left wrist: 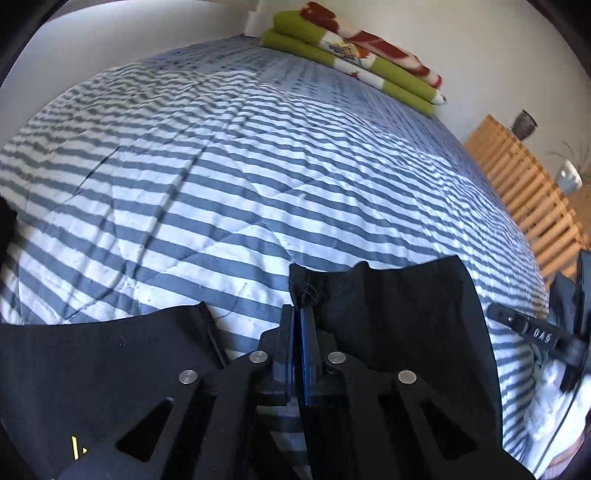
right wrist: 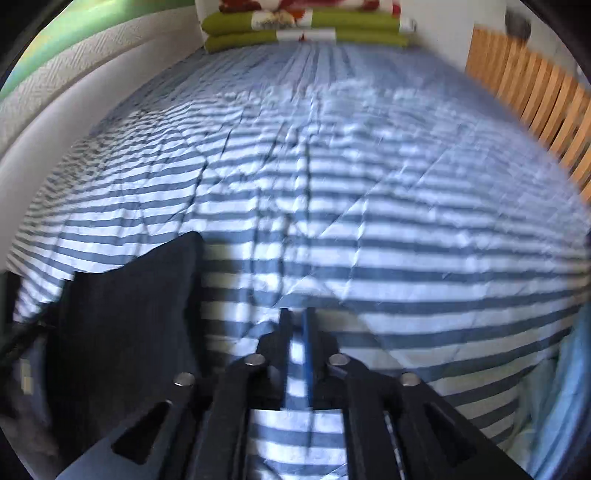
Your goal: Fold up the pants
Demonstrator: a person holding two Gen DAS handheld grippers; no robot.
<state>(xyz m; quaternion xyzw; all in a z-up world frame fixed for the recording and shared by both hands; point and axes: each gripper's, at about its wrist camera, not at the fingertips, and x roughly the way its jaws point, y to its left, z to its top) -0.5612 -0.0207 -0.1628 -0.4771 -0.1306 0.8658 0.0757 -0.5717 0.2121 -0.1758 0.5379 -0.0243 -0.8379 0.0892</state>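
While the left gripper (left wrist: 298, 314) sat low in the near foreground of its own view, its two fingers were pressed together on a dark edge of the black pants (left wrist: 399, 314), the blue pads nearly meeting with a fold of cloth pinched at their tips. From that pinch the pants spread near and right over the striped bedspread (left wrist: 229, 177), and another dark panel lay at the near left, just beside the gripper's frame. At the right edge of the left wrist view, part of the other tool showed as a dark bar with pale lettering. In the right wrist view, which was blurred, the right gripper (right wrist: 297, 317) had its fingers drawn close with only a thin gap, through which stripes of the bedspread showed; no cloth appeared between them. The pants lay to its near left as a dark heap, apart from the fingertips. Farther off the blue-and-white quilt stretched away, creased and patched with light. At the far end rested folded green blankets (right wrist: 295, 31), and to the far right stood a wooden slatted panel (right wrist: 535, 99).
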